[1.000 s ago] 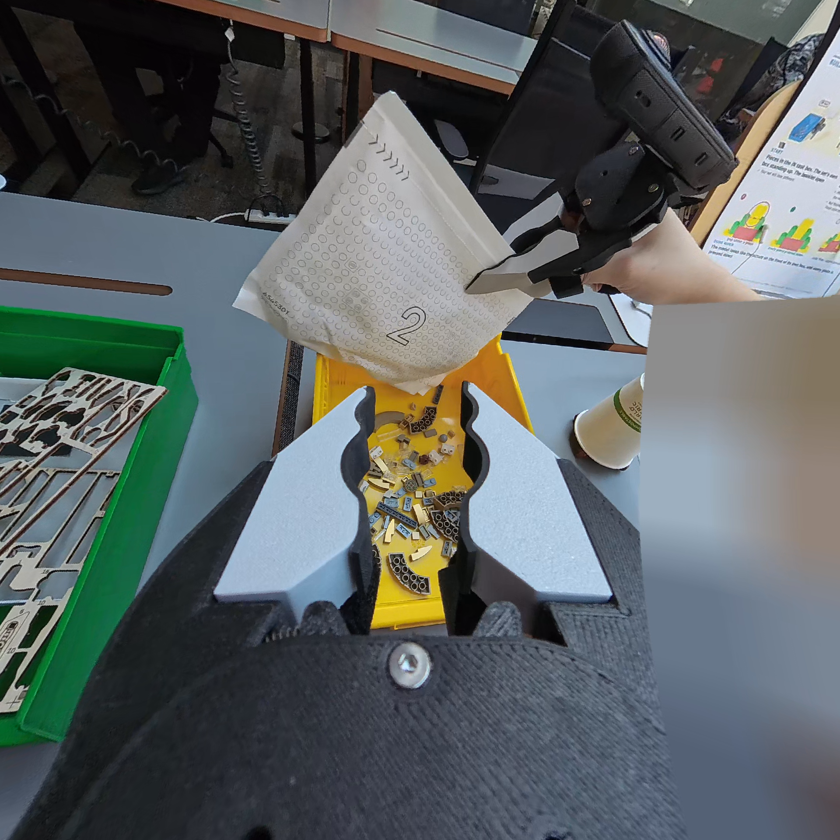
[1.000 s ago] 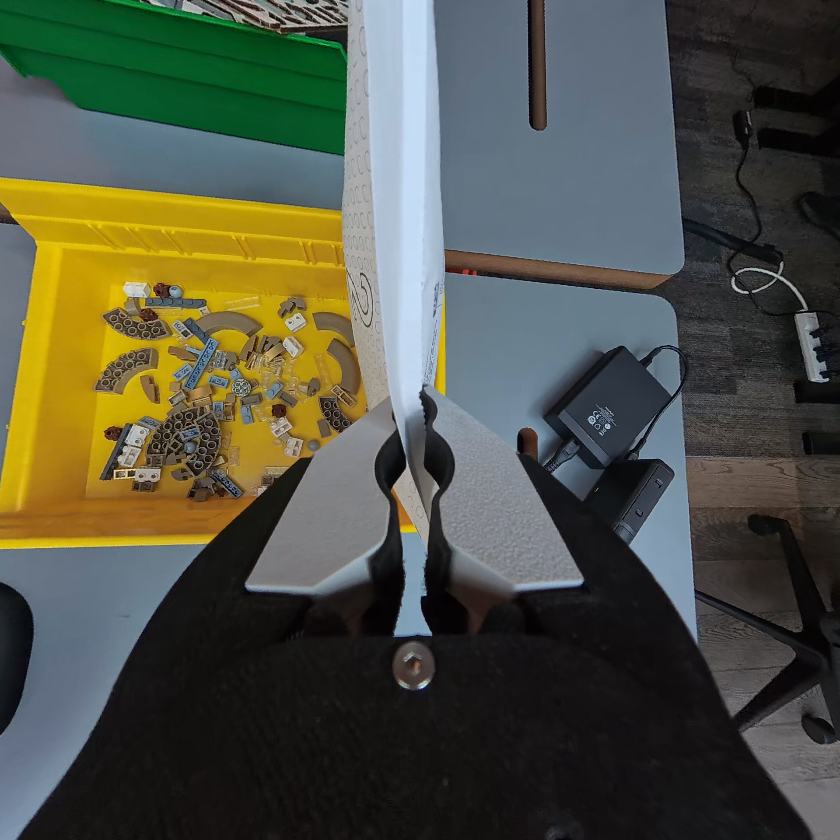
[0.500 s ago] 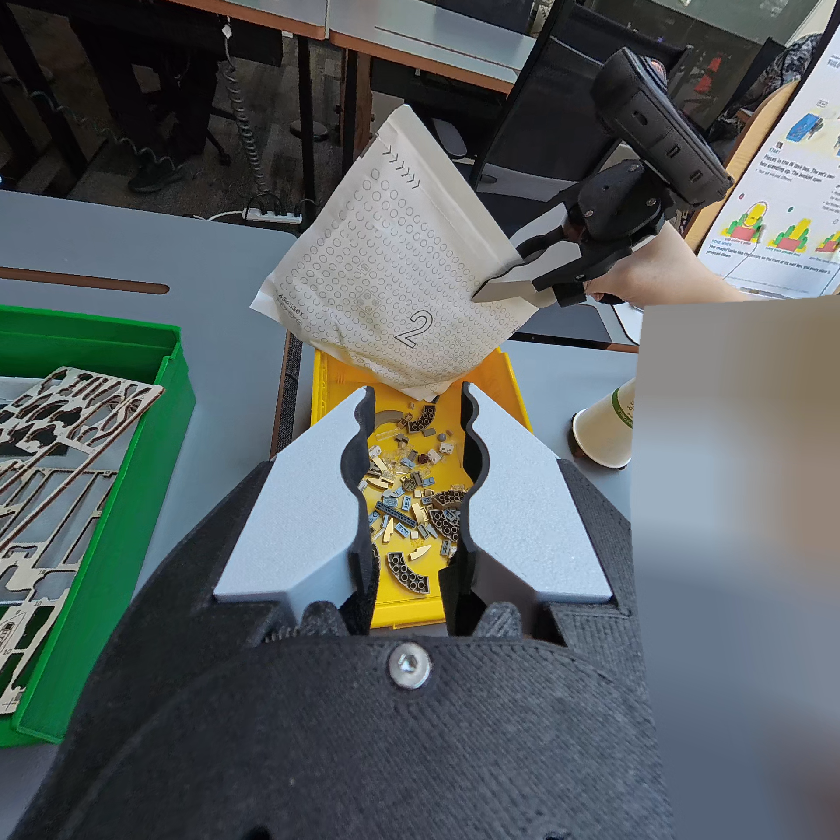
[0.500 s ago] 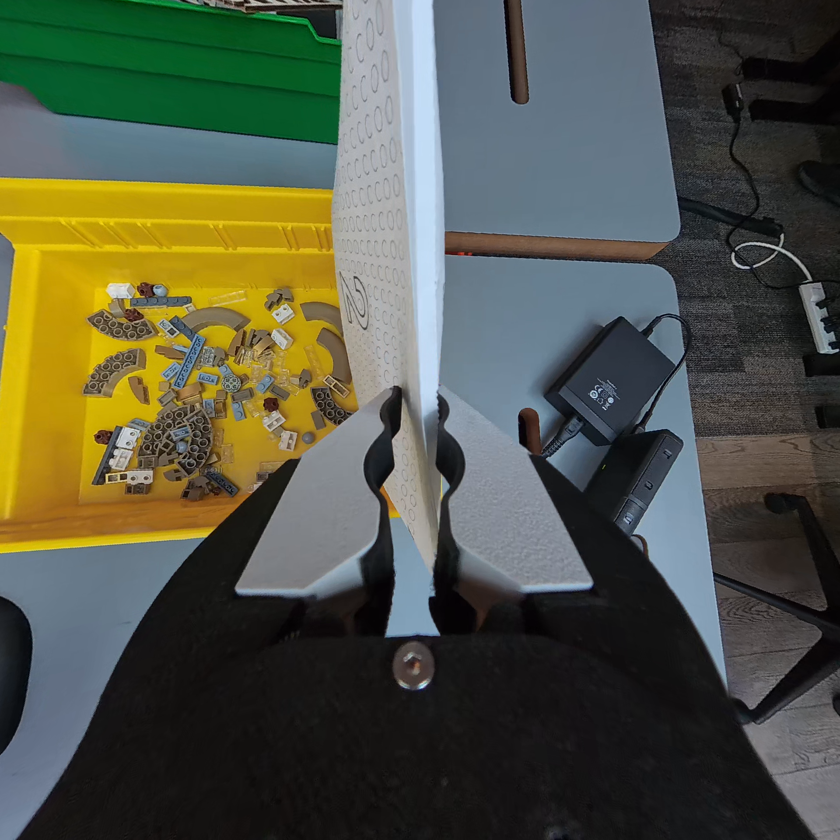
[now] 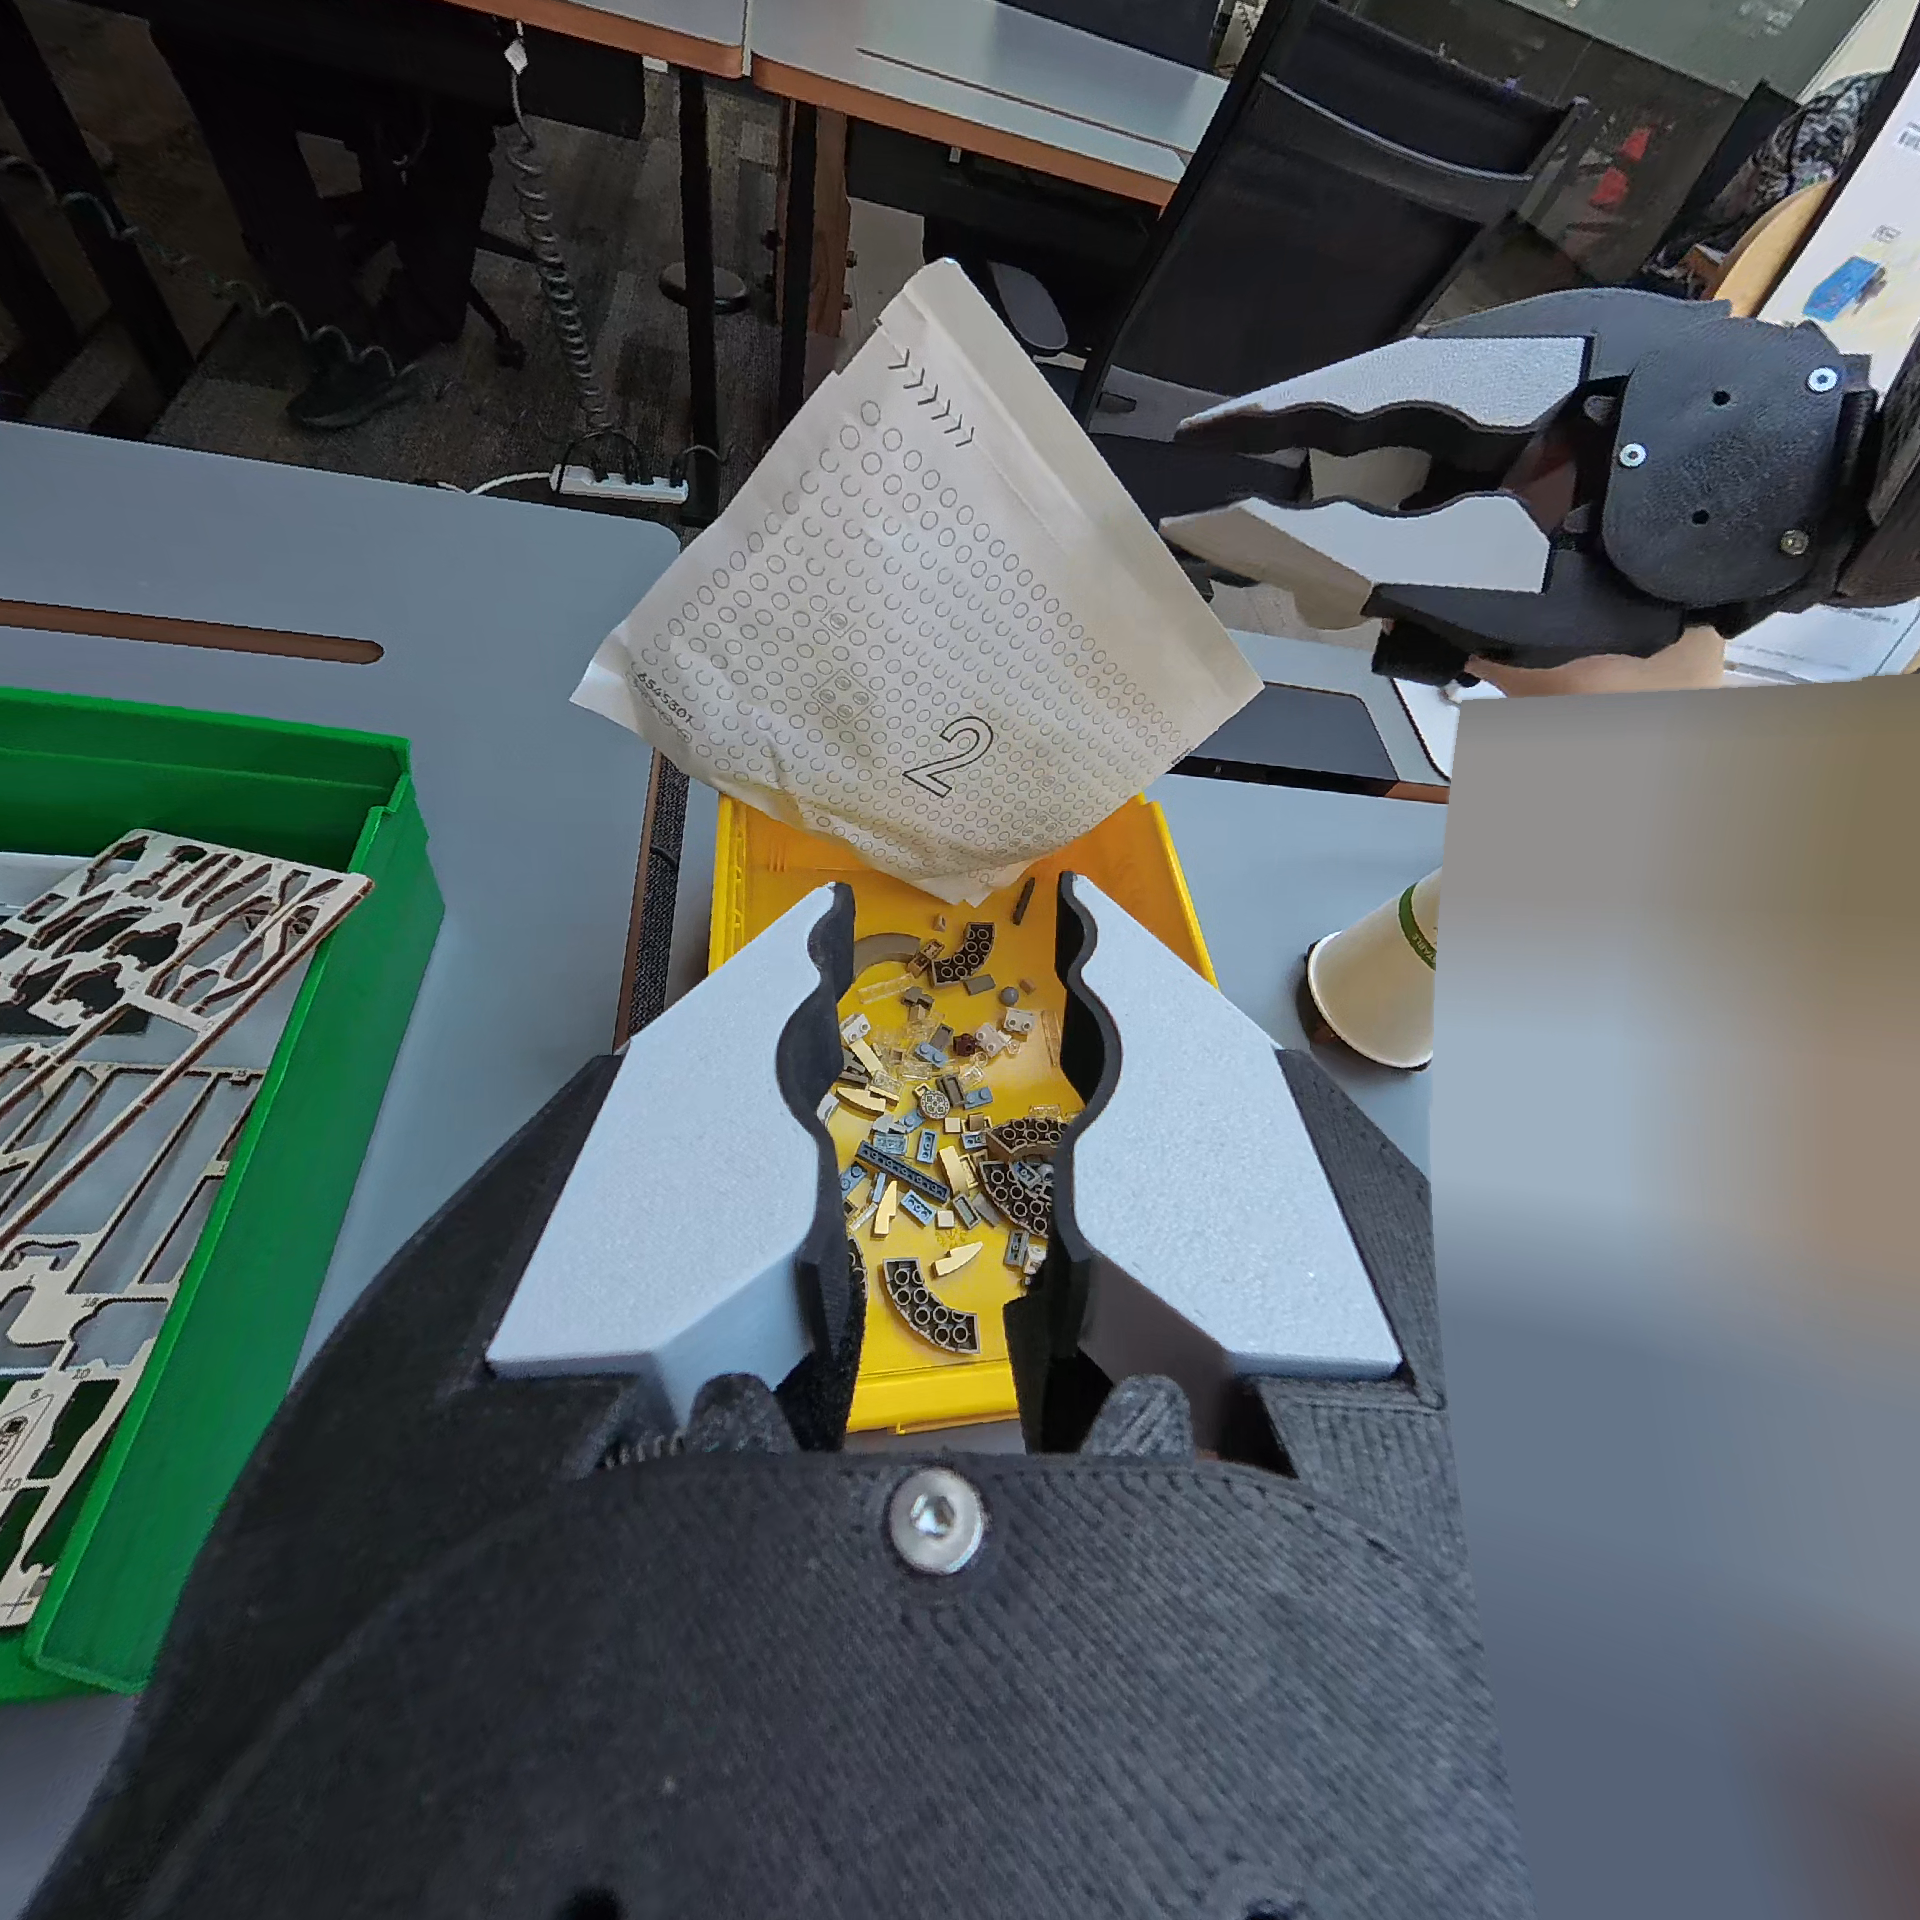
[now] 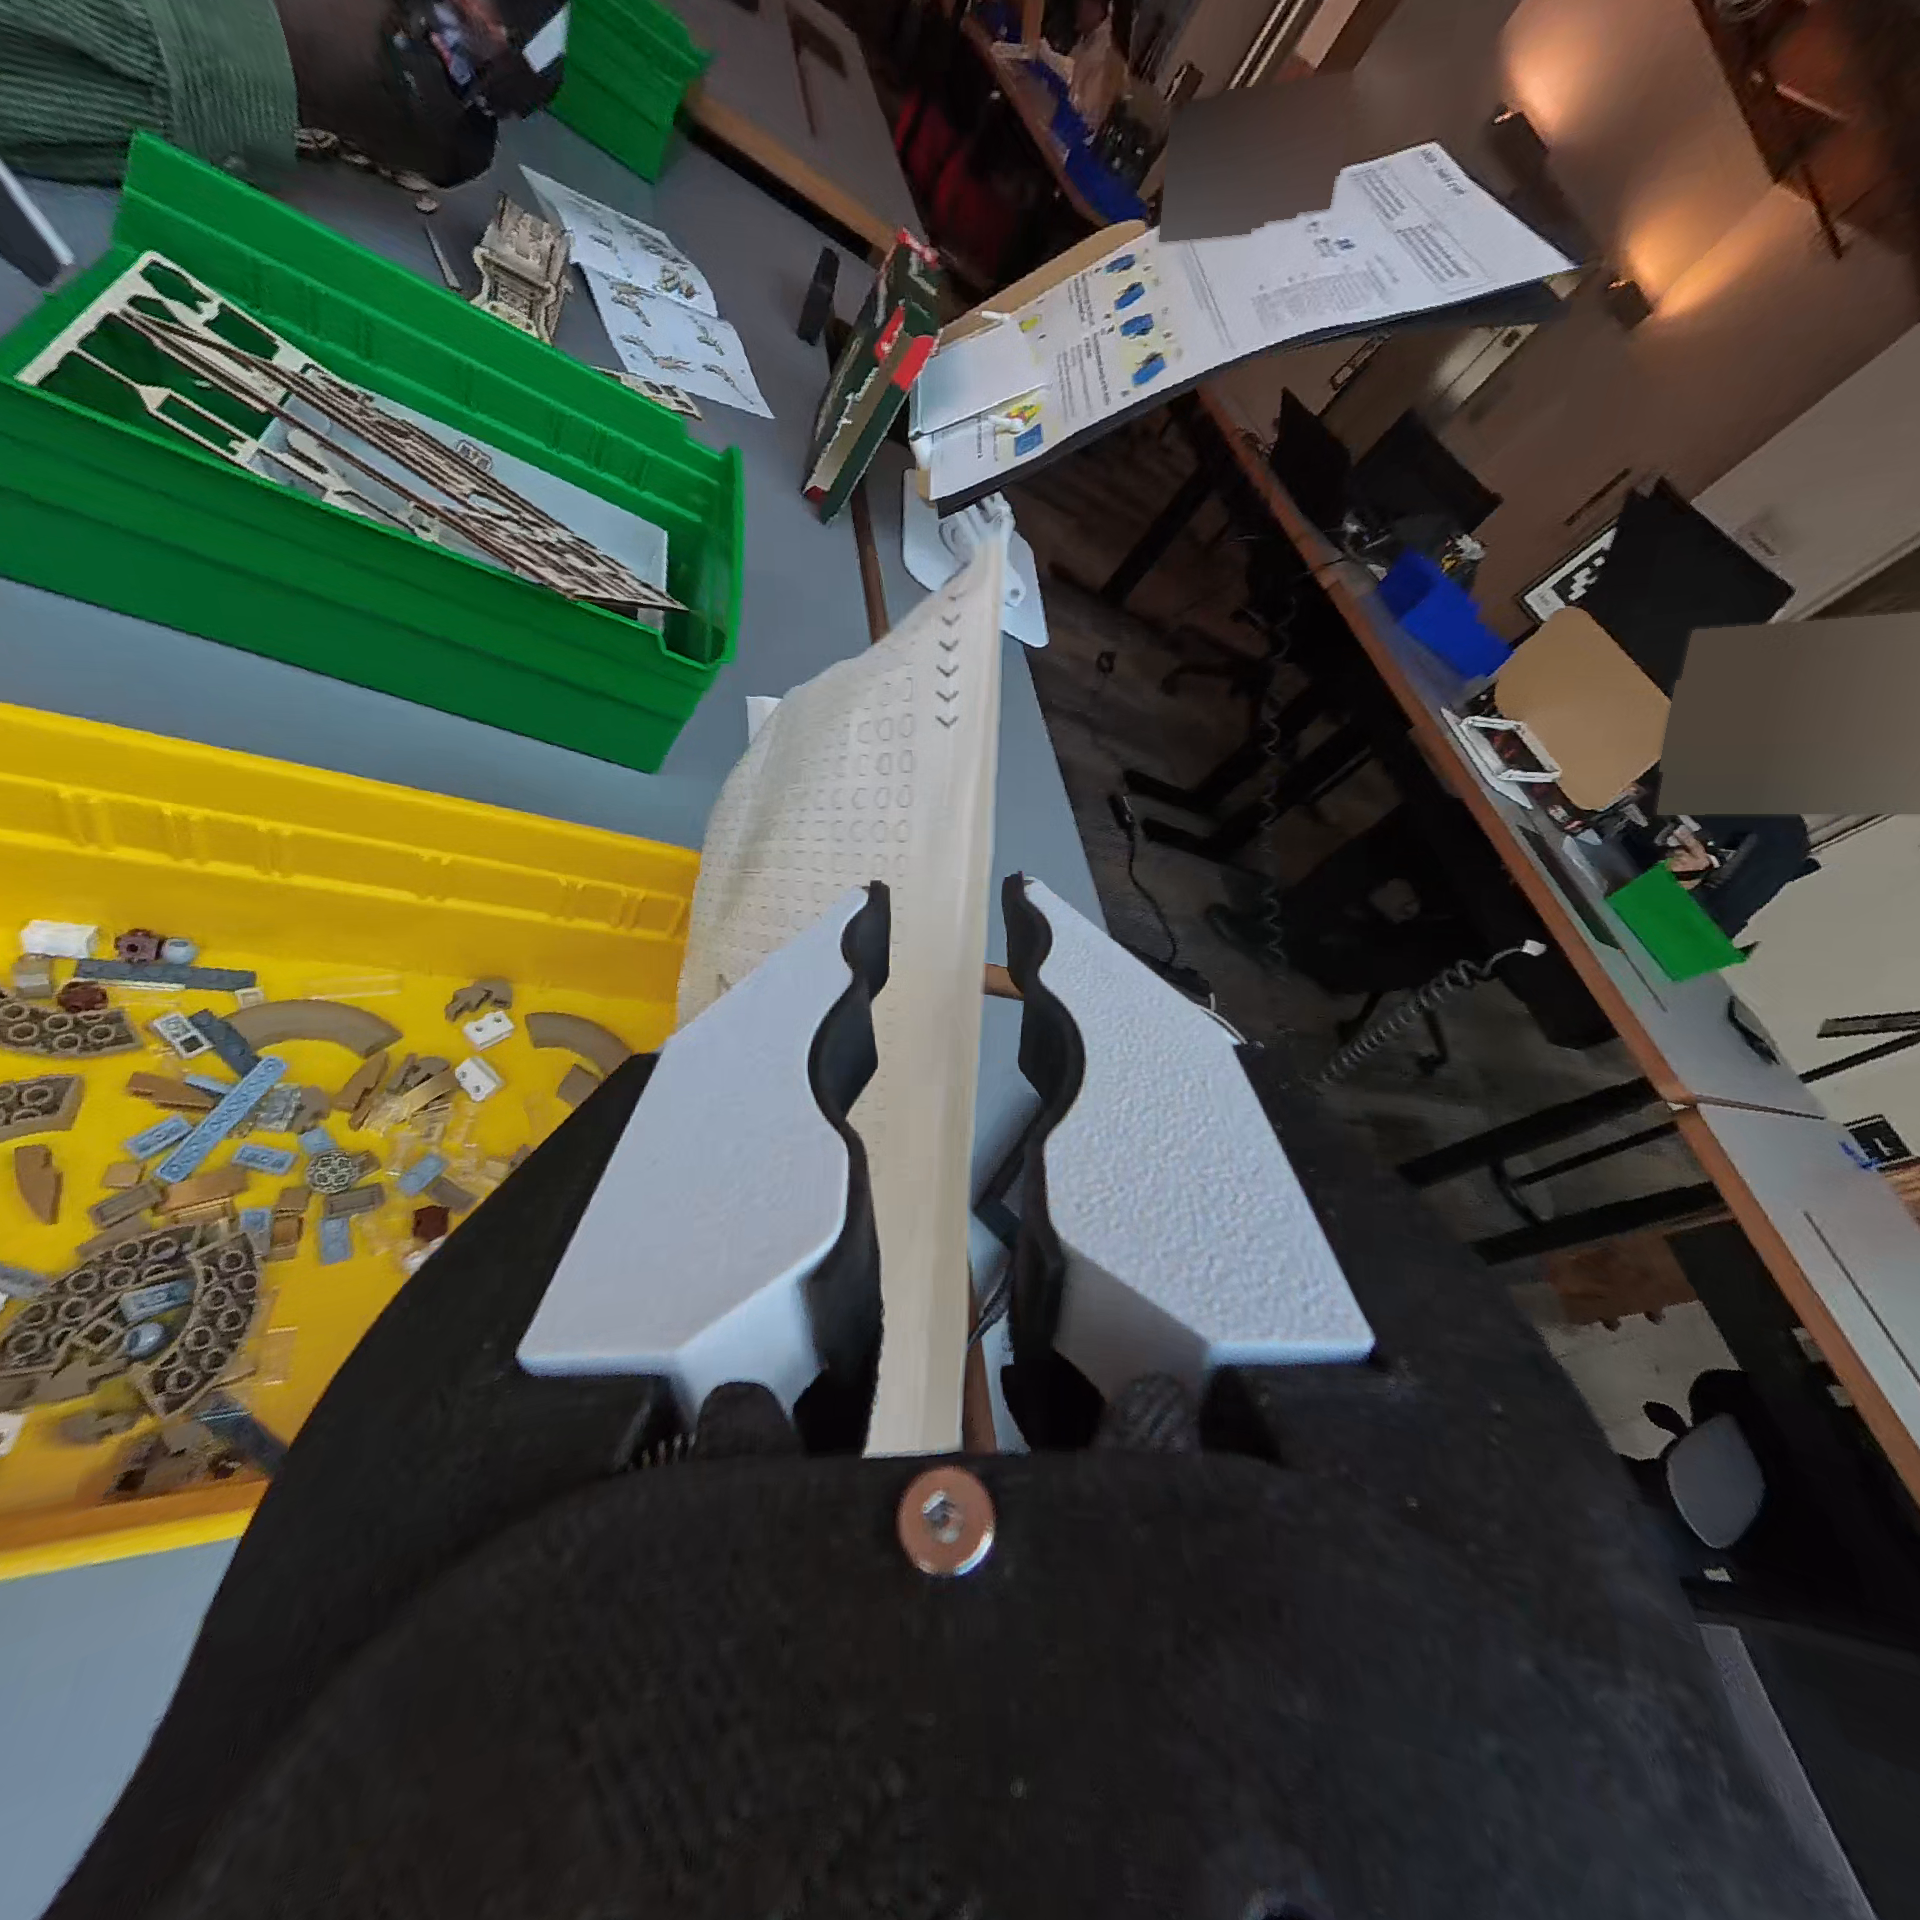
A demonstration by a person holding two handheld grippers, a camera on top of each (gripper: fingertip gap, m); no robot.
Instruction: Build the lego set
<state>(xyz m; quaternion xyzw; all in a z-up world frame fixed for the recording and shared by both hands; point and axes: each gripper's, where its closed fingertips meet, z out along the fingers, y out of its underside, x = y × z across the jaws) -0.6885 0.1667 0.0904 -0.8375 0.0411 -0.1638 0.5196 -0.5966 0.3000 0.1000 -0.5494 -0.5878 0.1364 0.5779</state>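
The right gripper (image 6: 940,894) has its jaws parted, and the white paper bag (image 6: 914,935) runs edge-on through the gap without either pad visibly pressing it. In the left wrist view the same gripper (image 5: 1184,483) sits at 2 o'clock from the bag (image 5: 914,665), fingers spread, tips just beside the bag's upper right edge; whether they touch it I cannot tell. The left gripper (image 5: 945,899) is spread wide and empty, hovering over the yellow tray (image 5: 1174,904).

The bag is flat, matte paper printed with rows of small circles and a line of chevrons near one corner. It stands on a corner like a diamond: long axis tilted, chevron corner pointing to 12 o'clock, crumpled lower corner at 6 o'clock dipping into the tray's far end. In the right wrist view it appears as a thin strip running from 6 toward 12 o'clock.

The tray (image 6: 343,842) is glossy moulded plastic with ribbed walls, on the grey table (image 5: 312,582). Loose lego pieces (image 5: 940,1122) litter its floor: dark tan studded quarter-arcs, thin blue-grey plates, small tan slopes, white bits (image 6: 208,1132).

At 9 o'clock of the tray lies a green bin (image 5: 218,1195) with laser-cut wooden sheets (image 5: 114,1039). At 3 o'clock a paper cup (image 5: 1371,987) lies on its side.
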